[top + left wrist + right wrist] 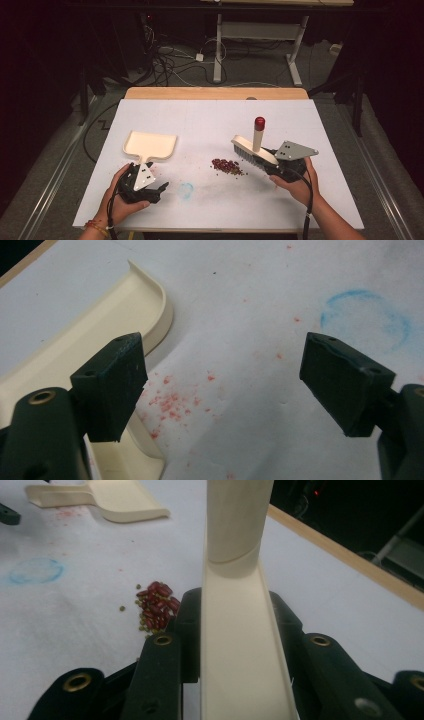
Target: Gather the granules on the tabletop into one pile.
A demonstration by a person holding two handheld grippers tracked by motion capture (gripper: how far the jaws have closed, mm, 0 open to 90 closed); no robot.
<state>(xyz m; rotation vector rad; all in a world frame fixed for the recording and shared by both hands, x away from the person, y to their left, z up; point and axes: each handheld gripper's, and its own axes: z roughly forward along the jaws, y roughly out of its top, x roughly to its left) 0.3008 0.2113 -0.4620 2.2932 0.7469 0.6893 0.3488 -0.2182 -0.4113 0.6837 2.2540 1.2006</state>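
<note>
A cream dustpan point(149, 145) lies flat on the white table sheet at the left, handle toward me. My left gripper point(157, 178) hovers just below that handle, open and with nothing between its jaws. In the left gripper view, my left gripper point(220, 375) has the dustpan point(100, 325) beside its left jaw. A cream hand brush point(252, 150) with a red-capped handle is at the right, and my right gripper point(272, 162) is shut on its back. A small pile of red and green beans point(227, 166) lies just left of the bristles. In the right gripper view, my right gripper point(235, 610) clamps the brush point(240, 645), and the beans point(156, 610) lie to its left.
A blue ring mark point(186, 190) is drawn on the sheet near the front, between the hands. Faint red specks point(170, 400) stain the sheet near the dustpan handle. The table's wooden far edge point(215, 93) borders a floor with cables and desk legs.
</note>
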